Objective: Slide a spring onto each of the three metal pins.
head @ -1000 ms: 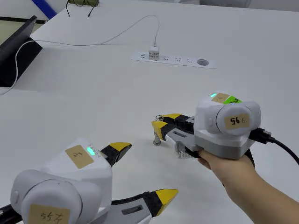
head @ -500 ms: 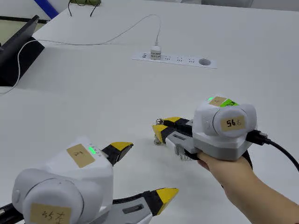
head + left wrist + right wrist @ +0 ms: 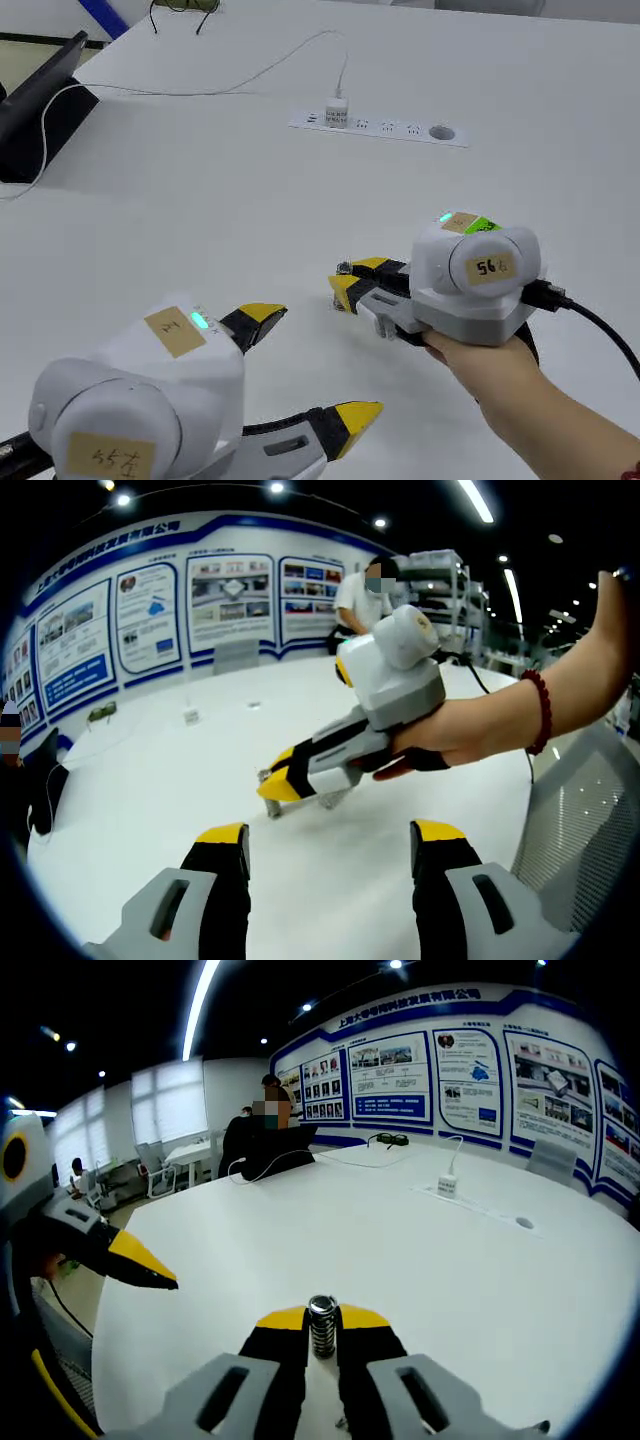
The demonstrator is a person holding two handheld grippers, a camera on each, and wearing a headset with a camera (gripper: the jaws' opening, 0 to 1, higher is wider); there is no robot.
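Spring [image 3: 321, 1328] stands clamped between right gripper [image 3: 322, 1320] tips; left gripper [image 3: 330, 832] gapes.

Silver spring [image 3: 321, 1326] — white table [image 3: 180, 215]

left gripper [image 3: 315, 362]: white-grey, yellow-black tips, green LED [image 3: 195, 322] | right gripper [image 3: 355, 275]: same, black cable [image 3: 590, 315] | red bead bracelet [image 3: 541, 698]

head cam fwd/down over table [image 3: 200, 200], left gripper view low, faces right gripper [image 3: 272, 787] close, both share it
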